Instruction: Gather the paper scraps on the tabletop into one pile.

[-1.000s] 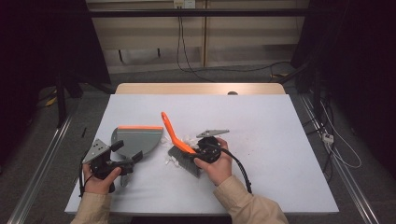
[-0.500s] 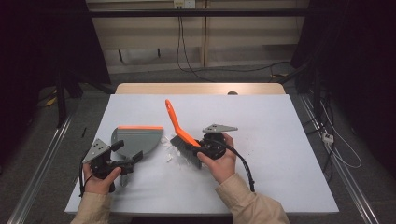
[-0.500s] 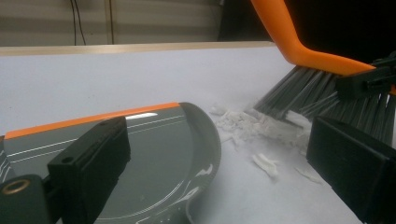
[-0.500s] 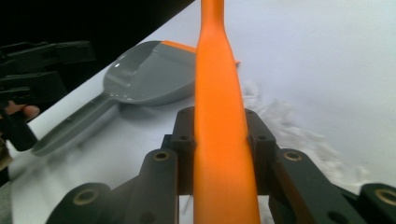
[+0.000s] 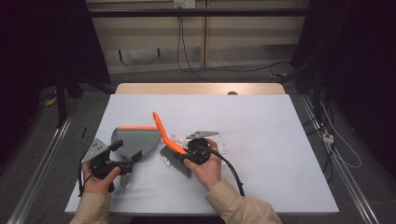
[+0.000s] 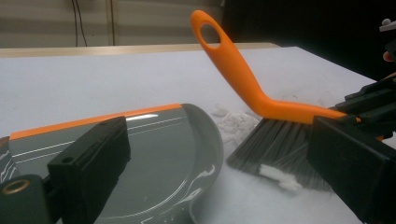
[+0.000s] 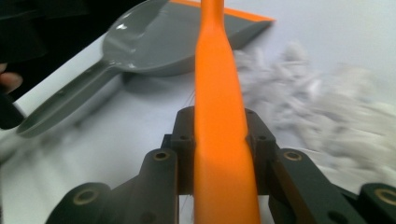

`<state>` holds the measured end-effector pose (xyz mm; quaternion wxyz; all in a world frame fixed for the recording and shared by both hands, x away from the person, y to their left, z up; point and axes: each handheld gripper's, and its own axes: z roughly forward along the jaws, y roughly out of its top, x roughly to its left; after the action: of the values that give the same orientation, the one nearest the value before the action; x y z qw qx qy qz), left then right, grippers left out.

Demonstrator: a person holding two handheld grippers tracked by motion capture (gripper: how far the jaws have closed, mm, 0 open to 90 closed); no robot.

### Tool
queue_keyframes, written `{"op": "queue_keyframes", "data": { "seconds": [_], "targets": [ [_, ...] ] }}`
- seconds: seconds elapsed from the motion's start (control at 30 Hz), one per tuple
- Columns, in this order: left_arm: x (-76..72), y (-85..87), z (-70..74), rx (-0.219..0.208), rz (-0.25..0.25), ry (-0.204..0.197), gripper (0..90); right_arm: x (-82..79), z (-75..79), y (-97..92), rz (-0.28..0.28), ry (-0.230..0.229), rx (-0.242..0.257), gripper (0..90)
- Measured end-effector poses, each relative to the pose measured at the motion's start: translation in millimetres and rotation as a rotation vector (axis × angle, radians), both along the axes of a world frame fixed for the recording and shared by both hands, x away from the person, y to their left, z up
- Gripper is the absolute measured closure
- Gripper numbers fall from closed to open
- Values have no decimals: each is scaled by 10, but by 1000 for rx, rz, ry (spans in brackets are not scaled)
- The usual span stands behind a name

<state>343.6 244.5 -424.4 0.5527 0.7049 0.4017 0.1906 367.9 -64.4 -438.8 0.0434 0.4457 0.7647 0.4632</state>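
Forearms enter from the near edge of the white tabletop, each hand carrying a claw. The left claw sits at the handle end of the grey dustpan; its own camera looks between two black jaws standing apart over the pan's bowl, and whether they pinch the handle cannot be told from the pictures. The pan lies flat with its orange lip pointing away from the person, probably so that litter can be pushed into the bowl without it tipping. Just to its right, the right claw is clenched on the orange handle of the brush, which runs up between the pads in the right gripper view. The grip is low on the handle, near the grey bristles, which likely gives firm control of the sweeping edge; the looped handle tip slants up and away. The bristles rest on the tabletop beside the pan's rim, not touching it. Beyond and around them lie white paper shreds, some caught at the bristle tips, a few scattered farther right. The far half of the tabletop carries nothing.
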Motion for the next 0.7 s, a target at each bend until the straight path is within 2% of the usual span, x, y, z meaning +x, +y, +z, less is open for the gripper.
{"op": "queue_keyframes", "data": {
  "seconds": [0.2,0.23,0.33,0.37,0.4,0.43,0.53,0.7],
  "targets": [
    [-1,-7,1,3,-2,0,61,40,15,-206,-62,-16,-22,715],
    [-1,-10,3,-3,2,-2,61,41,24,-234,-76,-32,-31,715],
    [0,-9,2,3,0,-1,61,35,70,-295,-106,-52,-17,715],
    [1,-13,2,1,0,-1,61,34,90,-302,-109,-56,-1,715],
    [2,-15,3,2,-1,-1,61,33,110,-302,-102,-40,38,716],
    [2,-16,4,1,-1,-1,61,26,128,-287,-102,-35,61,715],
    [1,-9,9,-2,-1,-2,61,15,163,-169,-87,-66,40,715],
    [1,4,11,-6,-1,-2,61,78,107,61,-78,-43,28,715]
  ]
}}
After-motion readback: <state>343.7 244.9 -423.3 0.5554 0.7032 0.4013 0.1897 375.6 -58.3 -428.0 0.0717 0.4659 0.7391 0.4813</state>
